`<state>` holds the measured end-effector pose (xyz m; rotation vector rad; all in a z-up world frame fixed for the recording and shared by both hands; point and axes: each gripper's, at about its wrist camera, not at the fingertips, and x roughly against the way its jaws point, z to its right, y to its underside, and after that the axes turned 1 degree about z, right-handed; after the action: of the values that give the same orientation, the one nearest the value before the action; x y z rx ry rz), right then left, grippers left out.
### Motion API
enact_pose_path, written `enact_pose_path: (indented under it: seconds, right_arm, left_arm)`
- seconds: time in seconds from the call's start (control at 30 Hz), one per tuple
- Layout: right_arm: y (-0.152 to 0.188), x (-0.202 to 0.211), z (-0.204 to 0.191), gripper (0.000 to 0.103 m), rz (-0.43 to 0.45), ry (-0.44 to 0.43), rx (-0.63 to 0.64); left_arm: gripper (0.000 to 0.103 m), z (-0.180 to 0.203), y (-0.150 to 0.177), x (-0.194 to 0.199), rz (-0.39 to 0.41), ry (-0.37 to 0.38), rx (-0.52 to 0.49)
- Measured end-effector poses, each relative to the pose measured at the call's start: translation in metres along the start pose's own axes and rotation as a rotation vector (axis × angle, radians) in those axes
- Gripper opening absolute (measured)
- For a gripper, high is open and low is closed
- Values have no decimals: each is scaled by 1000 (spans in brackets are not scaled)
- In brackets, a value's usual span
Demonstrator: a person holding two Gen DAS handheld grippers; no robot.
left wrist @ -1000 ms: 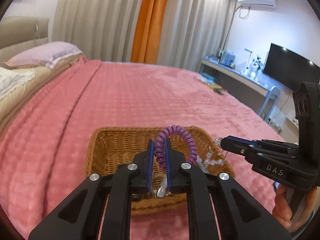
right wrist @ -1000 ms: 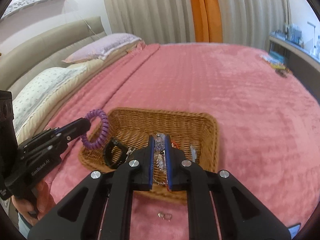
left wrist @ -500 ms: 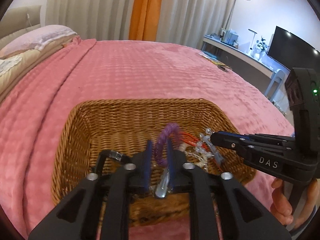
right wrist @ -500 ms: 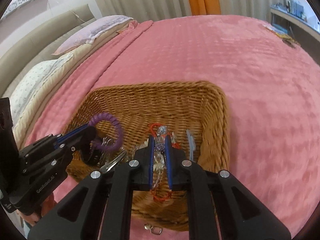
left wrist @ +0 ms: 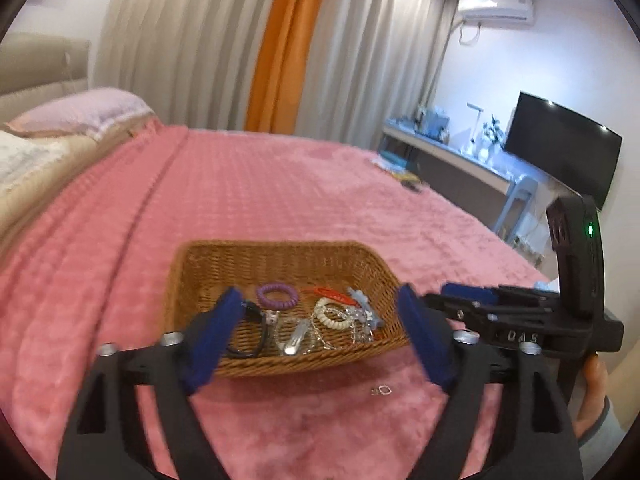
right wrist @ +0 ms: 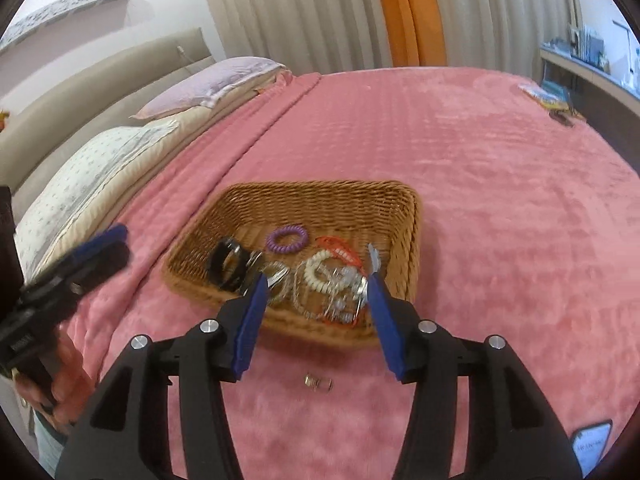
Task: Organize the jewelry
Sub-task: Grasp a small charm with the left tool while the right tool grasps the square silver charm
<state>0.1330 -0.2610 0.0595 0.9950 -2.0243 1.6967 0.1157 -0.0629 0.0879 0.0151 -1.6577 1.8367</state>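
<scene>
Just ahead of both tools, the wicker basket [right wrist: 404, 216] holds the purple coil bracelet [right wrist: 287, 238] and beaded pieces; left tool [left wrist: 320, 340] and right tool [right wrist: 316, 308] are opening, empty. One small clasp [right wrist: 319, 382] remains on the bed, under the right tool.

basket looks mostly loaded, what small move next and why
Probably bring the right gripper, its jaws opening and empty, down to the small metal clasp lying on the pink blanket just outside the wicker basket; it looks like the only piece still out.
</scene>
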Motion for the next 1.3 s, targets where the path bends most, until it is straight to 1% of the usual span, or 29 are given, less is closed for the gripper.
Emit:
enact_pose_path:
  seconds: [0.07, 0.13, 0.27, 0.4, 0.5, 0.57, 0.6, 0.67, 0.77, 0.8, 0.9, 0.97, 1.0, 1.07, 1.13, 1.17, 1.2, 1.27, 1.3]
  right_arm:
    - [11, 11, -6, 49, 2, -6, 15]
    - [22, 15, -13, 49, -2, -2, 33]
    - [44, 15, -22, 48, -18, 32, 76]
    - [60, -1, -23, 49, -66, 39, 68]
    - [71, -15, -21, 48, -88, 74, 80]
    - [78, -26, -18, 48, -110, 84, 77]
    - [82, -31, -16, 48, -120, 87, 74]
    - [91, -41, -12, 48, -141, 109, 68]
    - [99, -50, -7, 48, -159, 118, 62]
    - [100, -53, -5, 48, -164, 118, 58]
    - [100, -55, -2, 48, -165, 115, 53]
    - [99, -56, -2, 48, -163, 111, 60]
    - [99, -57, -3, 48, -168, 103, 65]
    - [98, -61, -3, 48, -176, 102, 71]
    - [97, -65, -4, 48, -183, 108, 82]
    - [95, -66, -4, 48, -184, 111, 94]
    - [93, -68, -6, 46, -183, 116, 109]
    - [88, -74, -8, 38, -193, 115, 141]
    - [86, -78, -9, 36, -200, 113, 153]
  left_arm:
    - [90, 1, 4, 19, 36, -13, 5]
    - [90, 2, 10, 33, 32, -9, 7]
    - [90, 2, 30, 52, 16, -45, -1]
    - [91, -6, 60, 53, -51, -56, 18]
    - [90, -11, 83, 48, -103, -55, 31]
    - [90, -16, 97, 41, -147, -47, 50]
    - [89, -18, 105, 36, -181, -30, 59]
    - [89, -19, 116, 26, -225, -20, 56]
    - [84, -16, 130, 10, -292, -17, 23]
    - [81, -16, 134, 8, -303, -14, 18]
    - [78, -14, 143, -2, -350, -5, 8]
    - [73, -12, 146, -6, -367, 2, 4]
    - [67, -12, 146, -9, -379, 13, 5]
    - [60, -12, 148, -13, -403, 32, 8]
    - [60, -10, 149, -16, -409, 24, -2]
    - [58, -9, 148, -17, -411, 23, -8]
    - [54, -7, 148, -18, -413, 24, -16]
    - [50, -4, 147, -23, -426, 21, -36]
    - [47, -2, 148, -25, -430, 20, -41]
